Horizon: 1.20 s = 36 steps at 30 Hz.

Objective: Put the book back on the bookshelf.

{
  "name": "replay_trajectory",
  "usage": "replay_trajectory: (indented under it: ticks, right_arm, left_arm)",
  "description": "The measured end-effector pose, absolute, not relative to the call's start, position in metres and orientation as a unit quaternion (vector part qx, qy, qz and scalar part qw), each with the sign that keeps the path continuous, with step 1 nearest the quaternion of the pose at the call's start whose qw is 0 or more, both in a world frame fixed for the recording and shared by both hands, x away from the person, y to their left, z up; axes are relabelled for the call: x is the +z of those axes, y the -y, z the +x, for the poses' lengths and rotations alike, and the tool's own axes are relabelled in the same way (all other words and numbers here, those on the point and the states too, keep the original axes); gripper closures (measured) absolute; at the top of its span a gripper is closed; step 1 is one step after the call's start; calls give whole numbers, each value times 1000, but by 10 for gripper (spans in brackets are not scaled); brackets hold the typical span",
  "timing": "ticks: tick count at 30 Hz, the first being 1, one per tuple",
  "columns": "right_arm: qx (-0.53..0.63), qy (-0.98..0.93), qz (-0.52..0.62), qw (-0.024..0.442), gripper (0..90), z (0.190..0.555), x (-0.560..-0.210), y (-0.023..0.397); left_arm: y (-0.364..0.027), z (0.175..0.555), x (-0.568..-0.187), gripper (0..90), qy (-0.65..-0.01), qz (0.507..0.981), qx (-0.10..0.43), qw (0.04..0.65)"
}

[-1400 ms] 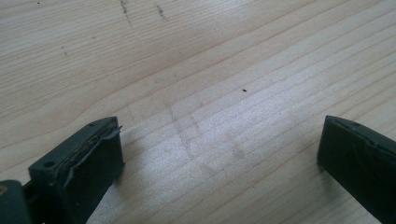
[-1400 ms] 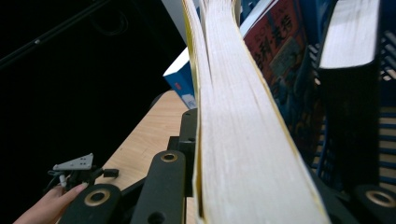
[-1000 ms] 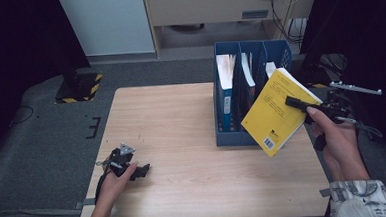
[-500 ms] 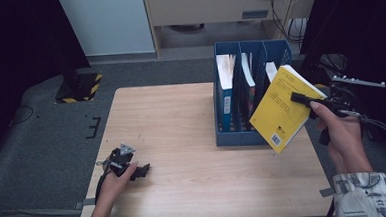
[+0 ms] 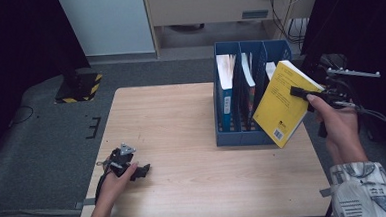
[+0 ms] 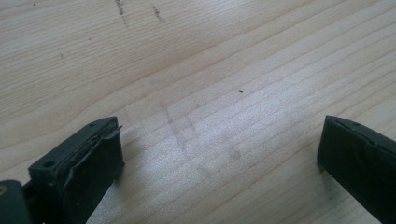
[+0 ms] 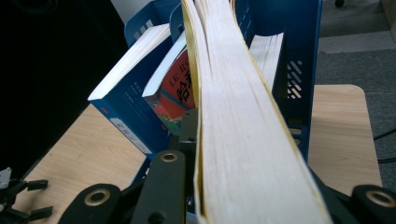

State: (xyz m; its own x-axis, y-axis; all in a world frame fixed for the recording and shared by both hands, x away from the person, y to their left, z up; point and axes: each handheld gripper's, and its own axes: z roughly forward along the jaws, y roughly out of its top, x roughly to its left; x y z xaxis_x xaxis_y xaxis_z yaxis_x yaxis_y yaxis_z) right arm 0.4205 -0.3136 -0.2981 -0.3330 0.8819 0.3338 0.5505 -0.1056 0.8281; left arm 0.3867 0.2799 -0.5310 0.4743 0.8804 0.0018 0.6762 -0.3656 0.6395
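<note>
Even overhead light keeps the wooden table (image 5: 181,114) bright in the high view, while the surroundings at both sides sink into near-black. That picture is soft and grainy. In the left gripper view, faint shadows lie beside the jaws. In the right gripper view, the near page edges of the yellow book (image 7: 243,140) blur.

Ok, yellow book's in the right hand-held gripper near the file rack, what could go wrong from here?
The yellow book is pinched at one edge only, tilted; it could pivot or slip. Its pages are fanning open and might catch a divider of the blue file rack. A bump could also shove the rack, since the left hand-held gripper isn't steadying it.
</note>
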Motion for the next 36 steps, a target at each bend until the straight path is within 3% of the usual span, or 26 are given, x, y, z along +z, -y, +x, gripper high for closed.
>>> replay_trajectory:
  ticks: [36]
  right_arm:
    - [469,-649,563,204,751,465,-290,277]
  left_arm:
    - [-278,387,-531,0,-481,807,174,295]
